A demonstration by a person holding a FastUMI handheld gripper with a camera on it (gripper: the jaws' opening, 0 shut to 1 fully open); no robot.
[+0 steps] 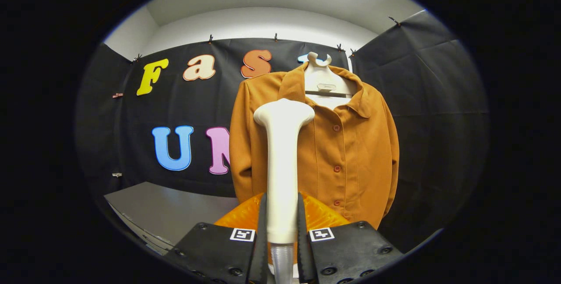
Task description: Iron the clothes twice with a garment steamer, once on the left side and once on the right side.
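Hand-held gripper (282, 222) clenched on white garment steamer (282, 161) handle, both fingers pressing | steamer head upright, before orange shirt (350, 143) | shirt buttoned, on white hanger (324, 80)

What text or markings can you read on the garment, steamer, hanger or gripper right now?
Nothing legible.
On the hanger: a small tag, too blurred to read.
On the gripper, its fingers shut on the steamer: two square coded markers, patterns rather than words.
On the orange shirt and the steamer: no print visible.
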